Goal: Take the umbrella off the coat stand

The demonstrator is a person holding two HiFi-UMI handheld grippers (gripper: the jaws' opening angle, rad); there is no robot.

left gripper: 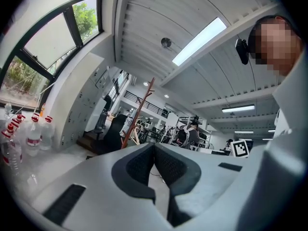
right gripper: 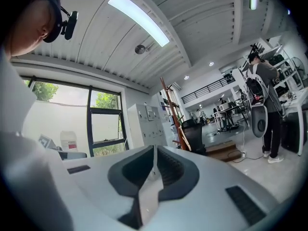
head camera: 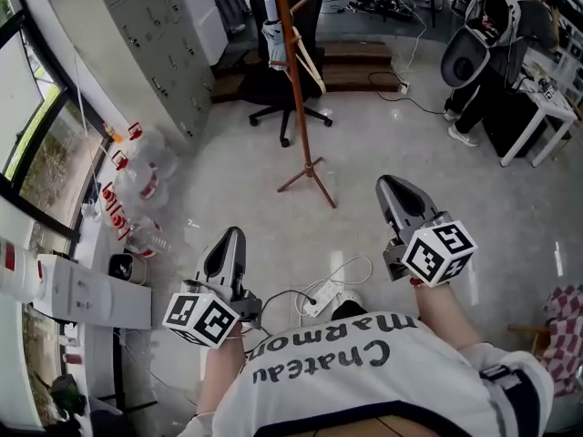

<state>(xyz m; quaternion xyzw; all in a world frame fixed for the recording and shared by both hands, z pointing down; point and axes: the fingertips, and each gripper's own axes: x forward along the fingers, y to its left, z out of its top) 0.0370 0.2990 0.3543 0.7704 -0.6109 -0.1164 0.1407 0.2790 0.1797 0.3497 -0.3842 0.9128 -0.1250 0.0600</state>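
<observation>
Head view: left gripper (head camera: 234, 237) and right gripper (head camera: 386, 188) are held empty, jaws together, well apart from the coat stand (head camera: 297, 98); the umbrella (head camera: 274, 33) is apparently hung there.

Folded pale fabric umbrella (head camera: 273, 33): hung upright, high on tall brown wooden coat stand (head camera: 297, 98), left side in head view.

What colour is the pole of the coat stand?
Reddish brown; the coat stand shows best in the head view.
</observation>
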